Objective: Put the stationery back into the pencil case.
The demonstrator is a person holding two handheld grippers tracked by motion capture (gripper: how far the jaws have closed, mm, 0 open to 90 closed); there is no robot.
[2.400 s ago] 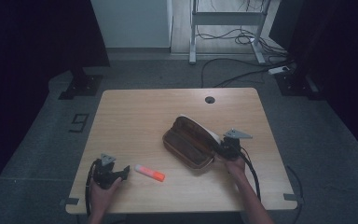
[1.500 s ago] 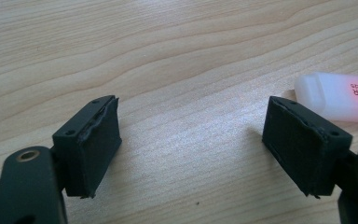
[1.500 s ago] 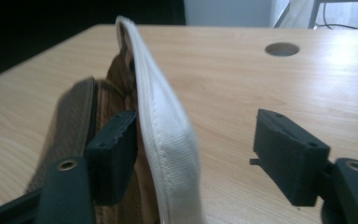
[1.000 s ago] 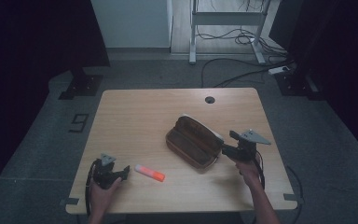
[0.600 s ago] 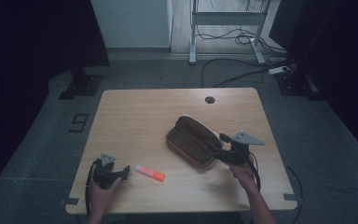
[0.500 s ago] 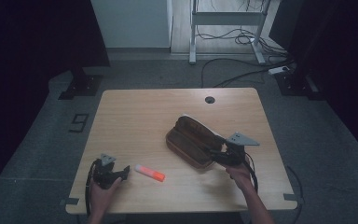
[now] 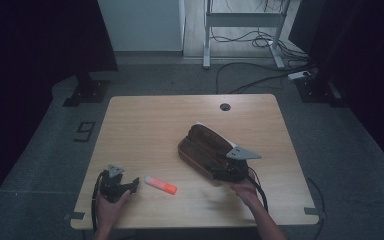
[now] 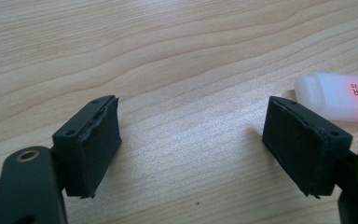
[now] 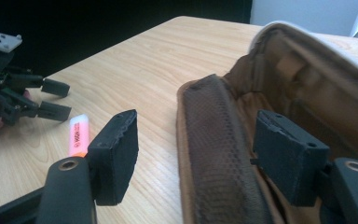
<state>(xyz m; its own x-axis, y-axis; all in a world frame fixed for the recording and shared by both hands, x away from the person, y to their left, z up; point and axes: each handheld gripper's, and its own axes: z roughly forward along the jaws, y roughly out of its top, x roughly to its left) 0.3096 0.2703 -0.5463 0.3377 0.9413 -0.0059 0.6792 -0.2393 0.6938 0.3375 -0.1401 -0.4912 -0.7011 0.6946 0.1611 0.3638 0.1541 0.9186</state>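
Tabletop [image 7: 145, 130] carries an open brown pencil case [image 7: 205, 150] right of centre and an orange-and-white highlighter [image 7: 161, 185] near the front edge. Right tool [image 9: 196, 154] is spread, jaws straddling the case's near padded wall, one outside and one inside. Left tool [image 8: 191, 149] is spread and empty, resting low on the wood, highlighter just beside its right jaw. Judged step: gripping the case wall. Recommend closing squarely on the padded rim, not the loose lining, and holding the case steady so the highlighter can be loaded.
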